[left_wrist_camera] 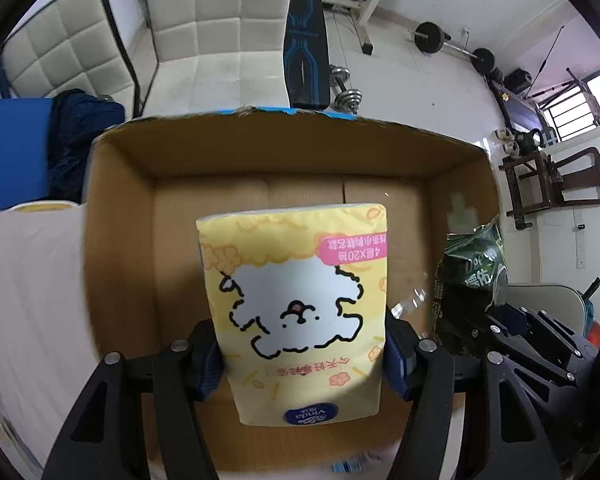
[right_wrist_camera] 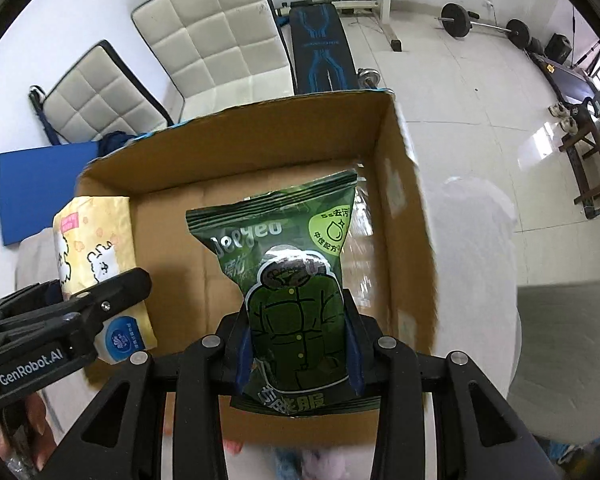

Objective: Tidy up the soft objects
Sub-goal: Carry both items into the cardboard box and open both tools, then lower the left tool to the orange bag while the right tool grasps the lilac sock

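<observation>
My left gripper (left_wrist_camera: pixel 300 360) is shut on a yellow tissue pack (left_wrist_camera: pixel 296 312) with a white cartoon dog, held above the open cardboard box (left_wrist_camera: pixel 300 152). My right gripper (right_wrist_camera: pixel 300 356) is shut on a dark green wipes packet (right_wrist_camera: pixel 292 272) with a jacket picture, also held over the box (right_wrist_camera: pixel 260 132). The green packet also shows at the right in the left wrist view (left_wrist_camera: pixel 472 280), and the tissue pack at the left in the right wrist view (right_wrist_camera: pixel 100 248). The box floor looks bare under both.
The box sits on a white-covered surface (left_wrist_camera: pixel 28 288). A blue mat (left_wrist_camera: pixel 12 152) and a dark blue cloth (left_wrist_camera: pixel 76 136) lie behind at left. White padded chairs (right_wrist_camera: pixel 212 36), a weight bench (right_wrist_camera: pixel 320 48) and barbells (right_wrist_camera: pixel 484 26) stand on the floor beyond.
</observation>
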Available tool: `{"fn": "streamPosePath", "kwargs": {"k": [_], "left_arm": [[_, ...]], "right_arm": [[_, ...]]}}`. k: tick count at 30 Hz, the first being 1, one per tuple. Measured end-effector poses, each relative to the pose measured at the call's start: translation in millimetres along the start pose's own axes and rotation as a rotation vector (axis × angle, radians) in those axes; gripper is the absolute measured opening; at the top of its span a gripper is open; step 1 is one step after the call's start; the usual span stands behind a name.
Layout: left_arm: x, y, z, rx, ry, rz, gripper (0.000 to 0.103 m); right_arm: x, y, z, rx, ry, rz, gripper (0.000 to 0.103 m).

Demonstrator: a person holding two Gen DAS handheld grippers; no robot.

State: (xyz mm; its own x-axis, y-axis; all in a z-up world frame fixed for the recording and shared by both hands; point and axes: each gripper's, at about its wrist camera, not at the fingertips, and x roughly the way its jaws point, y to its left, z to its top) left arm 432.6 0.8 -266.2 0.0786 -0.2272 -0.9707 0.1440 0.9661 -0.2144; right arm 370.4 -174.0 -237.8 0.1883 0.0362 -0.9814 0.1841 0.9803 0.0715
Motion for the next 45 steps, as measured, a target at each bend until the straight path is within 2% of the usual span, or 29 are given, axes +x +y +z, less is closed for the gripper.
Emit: {"fn": "streamPosePath", "kwargs": {"k": [7, 18, 23, 25, 28, 31, 33, 36, 38, 43, 45], "left_arm": [[42.8, -1.1, 30.9, 0.016, 0.087, -0.049, 0.061], [79.4, 6.2, 43.9, 0.003, 0.166, -0.086, 0.061], [83.3, 5.8, 40.8, -0.039, 0.212, -0.066, 0.062], [79.5, 3.5, 38.9, -0.029, 0.202, -0.053, 0.062], [69.6, 2.8, 34.4, -0.037, 0.185, -0.055, 0.068], [54.6, 0.9, 27.8, -0.036, 0.162, -0.038, 0.077], [42.1, -0.2, 21.3, -0.028, 0.141, -0.024, 0.085], [23.2, -0.8, 9.8, -0.018, 0.109, -0.001, 0.087], [11.4, 4.4, 1.4, -0.020, 0.078, 0.012, 0.097], [-16.9, 9.5, -37.5, -0.005, -0.011, 0.073, 0.103], [-26.0, 14.8, -49.4, -0.015, -0.030, 0.060, 0.103]], "right_arm": [[54.8, 4.4, 38.1, 0.022, 0.055, 0.010, 0.039], [101.2, 0.2, 51.6, 0.004, 0.126, -0.017, 0.041], [110.2, 2.7, 57.4, 0.000, 0.157, -0.027, 0.045], [107.9, 1.9, 56.8, 0.002, 0.155, -0.034, 0.050], [101.4, 0.7, 55.0, 0.002, 0.153, -0.024, 0.052], [94.6, 3.8, 52.0, -0.013, 0.152, -0.032, 0.053], [86.9, 1.0, 45.9, -0.024, 0.152, -0.032, 0.057], [78.9, 6.8, 39.2, -0.050, 0.156, -0.034, 0.073], [68.3, 10.5, 29.4, -0.075, 0.145, -0.048, 0.082], [44.8, 17.9, -2.1, -0.112, 0.119, -0.077, 0.096], [35.1, 18.0, -15.4, -0.116, 0.099, -0.076, 0.099]]}}
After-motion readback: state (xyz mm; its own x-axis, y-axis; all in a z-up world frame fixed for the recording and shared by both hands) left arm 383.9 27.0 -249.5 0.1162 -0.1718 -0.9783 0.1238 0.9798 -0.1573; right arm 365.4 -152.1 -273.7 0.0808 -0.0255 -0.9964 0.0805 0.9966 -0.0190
